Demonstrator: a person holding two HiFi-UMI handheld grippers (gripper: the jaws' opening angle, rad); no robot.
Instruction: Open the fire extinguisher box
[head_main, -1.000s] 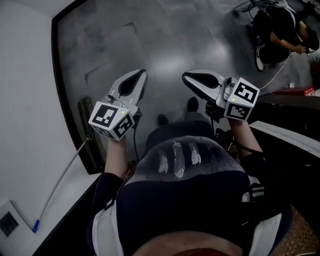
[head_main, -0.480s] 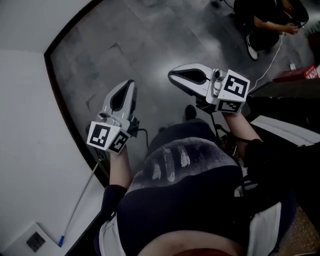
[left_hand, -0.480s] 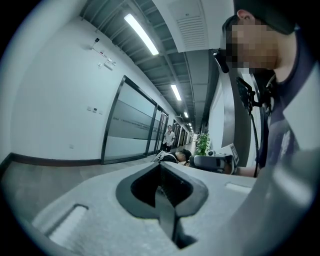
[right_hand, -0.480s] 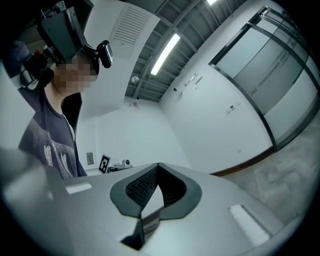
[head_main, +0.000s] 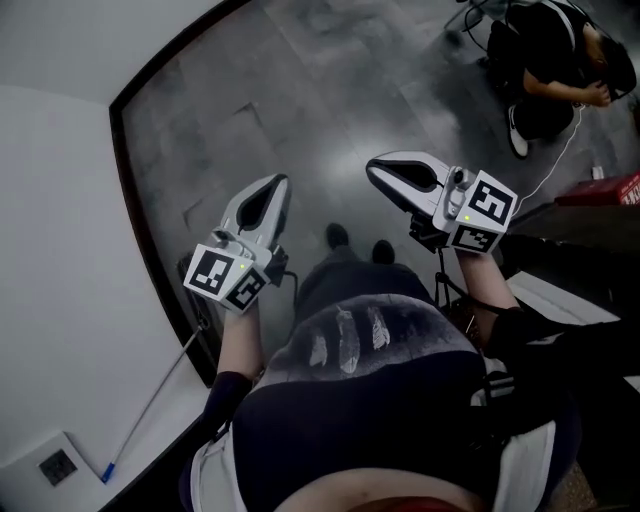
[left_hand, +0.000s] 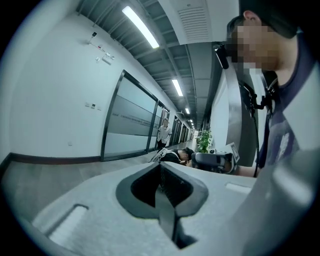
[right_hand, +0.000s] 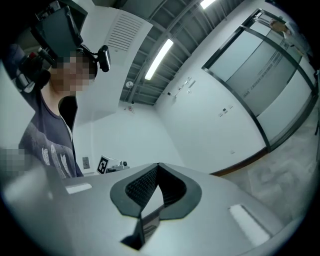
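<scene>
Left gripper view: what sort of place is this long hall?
Most likely an office building's corridor: a glass partition wall in dark frames runs down one side, strip lights line the ceiling, and the head view shows a polished grey floor.

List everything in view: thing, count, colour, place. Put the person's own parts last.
floor: one, grey tiles, below the person
wall: one, white with dark skirting, left
wall socket: one, white, low on the wall
thin cord or rod: one, white with a blue end, against the wall
crouching person: one, dark clothes, top right
red object: one, right edge, cut off, kind unclear
standing person: one, light top, far down the corridor
plant: one, green, corridor
shoes: two, dark, on the floor
left gripper: one, grey-white, shut, empty
right gripper: one, grey-white, shut, empty
</scene>
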